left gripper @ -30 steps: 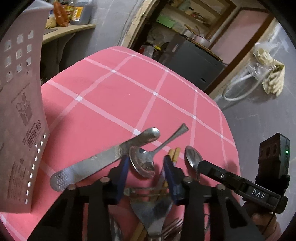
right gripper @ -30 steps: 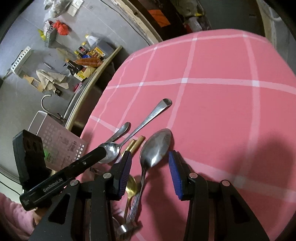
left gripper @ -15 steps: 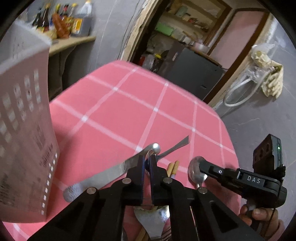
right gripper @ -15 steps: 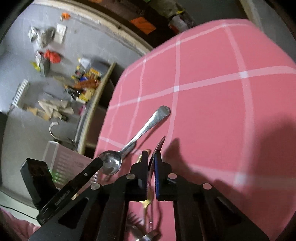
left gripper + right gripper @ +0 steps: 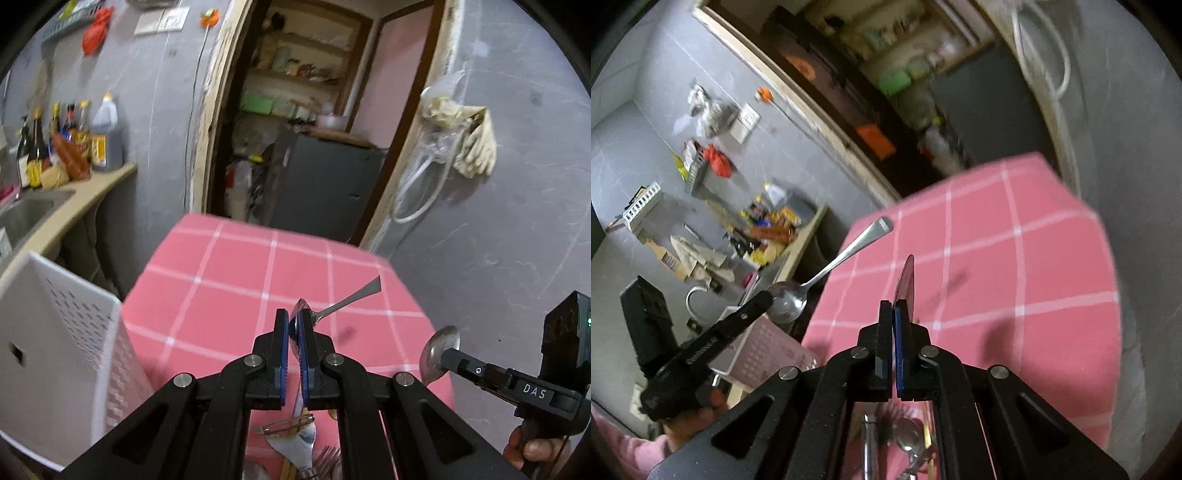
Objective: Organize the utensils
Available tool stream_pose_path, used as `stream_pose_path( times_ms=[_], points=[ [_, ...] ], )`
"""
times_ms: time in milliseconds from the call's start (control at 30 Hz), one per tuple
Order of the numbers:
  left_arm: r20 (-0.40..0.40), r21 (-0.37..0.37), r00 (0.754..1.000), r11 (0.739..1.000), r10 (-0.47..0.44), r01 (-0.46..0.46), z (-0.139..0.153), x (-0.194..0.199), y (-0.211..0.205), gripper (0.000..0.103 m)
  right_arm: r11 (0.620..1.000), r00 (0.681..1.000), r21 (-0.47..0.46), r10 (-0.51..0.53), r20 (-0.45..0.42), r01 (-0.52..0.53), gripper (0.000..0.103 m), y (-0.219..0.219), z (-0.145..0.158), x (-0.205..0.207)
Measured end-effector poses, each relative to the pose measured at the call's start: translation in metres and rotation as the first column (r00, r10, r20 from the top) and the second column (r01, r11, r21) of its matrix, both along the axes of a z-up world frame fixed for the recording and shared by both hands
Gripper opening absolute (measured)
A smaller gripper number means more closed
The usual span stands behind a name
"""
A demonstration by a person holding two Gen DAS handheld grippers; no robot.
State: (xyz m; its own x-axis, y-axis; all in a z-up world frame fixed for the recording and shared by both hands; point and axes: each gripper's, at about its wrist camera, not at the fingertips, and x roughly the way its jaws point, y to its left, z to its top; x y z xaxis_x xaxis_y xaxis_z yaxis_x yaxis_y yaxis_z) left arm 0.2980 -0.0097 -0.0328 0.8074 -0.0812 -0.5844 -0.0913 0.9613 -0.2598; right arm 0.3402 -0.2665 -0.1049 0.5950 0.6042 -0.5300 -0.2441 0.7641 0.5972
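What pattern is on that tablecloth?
Pink tablecloth with a white grid of lines; clearest in the left wrist view.

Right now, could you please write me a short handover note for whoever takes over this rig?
Left gripper: shut on a small spoon by its bowl, lifted off the pink tablecloth.
Right gripper: shut on a larger spoon, also raised.
White perforated basket stands at the table's left.
Done: two spoons picked up.
Left: place both; more utensils lie at the near edge.
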Motion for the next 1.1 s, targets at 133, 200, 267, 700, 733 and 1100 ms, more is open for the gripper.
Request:
stream_pose_path(
  times_ms=[133,200,267,700,733,1100],
  points=[
    [0.034,0.026,0.999,0.999,-0.024,0.023,0.028,-0.017,0.013,0.005,0.999,0.993,0.000,-0.049,0.110,0.050,0.002,0.002,0.040,-0.011],
    [0.049,0.043,0.998,0.999,-0.029,0.027,0.043,-0.028,0.024,0.005,0.998,0.985,-0.002,-0.064,0.158,0.065,0.002,0.006,0.058,-0.014],
    [0.059,0.056,0.998,0.998,-0.027,0.023,0.056,-0.040,0.039,0.005,0.998,0.977,0.017,-0.067,0.203,0.065,0.002,0.017,0.075,-0.016],
    [0.060,0.164,0.993,0.980,0.100,-0.108,0.100,-0.120,0.126,0.005,0.977,0.906,0.135,0.095,0.412,-0.164,0.002,0.146,0.132,-0.025],
    [0.052,0.178,0.993,0.977,0.109,-0.116,0.104,-0.126,0.131,0.005,0.974,0.901,0.133,0.110,0.420,-0.181,0.002,0.154,0.132,-0.026],
    [-0.052,0.299,0.989,0.947,0.136,-0.115,0.109,-0.139,0.142,0.005,0.953,0.888,0.110,0.216,0.407,-0.282,0.002,0.209,0.103,-0.025]
  ],
)
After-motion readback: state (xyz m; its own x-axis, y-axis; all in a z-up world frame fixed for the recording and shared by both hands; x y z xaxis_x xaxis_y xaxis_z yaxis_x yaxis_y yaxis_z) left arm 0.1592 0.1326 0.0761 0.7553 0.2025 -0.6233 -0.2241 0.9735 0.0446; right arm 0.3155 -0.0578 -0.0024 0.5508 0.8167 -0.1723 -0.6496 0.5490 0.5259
